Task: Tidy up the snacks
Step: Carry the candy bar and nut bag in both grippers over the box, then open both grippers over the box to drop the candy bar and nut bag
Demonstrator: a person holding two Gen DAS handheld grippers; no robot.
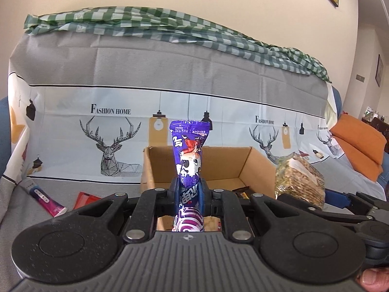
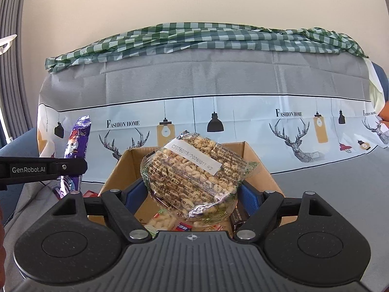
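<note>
You hold a snack in each gripper, both just at the cardboard box, so you are partway through. Your left gripper is clenched on a purple packet, the jaws nearly together around its lower half. Your right gripper stands wide, its blue pads pressing the two sides of a clear cake bag of puffed grain, so it is grasping that bag rather than released.

Some snacks already lie in the box: in the right wrist view you see small wrappers on its floor under the bag, and a dark bar shows in the left view. So part of the sorting looks done. What is left, as far as you can see: both held snacks are above or at the box, not yet in it, and a pink tube and a red packet lie on the grey cover to the left of the box; whether those belong to the task I cannot tell.

The purple packet stands upright, long axis near vertical, its crimped top end up and leaning slightly left, its bottom end below the jaws. It sits in front of the box's near left corner. The cake bag lies tilted, its broad labelled face turned up toward you, long axis running from lower left to upper right across the jaws, over the box's open top
</note>
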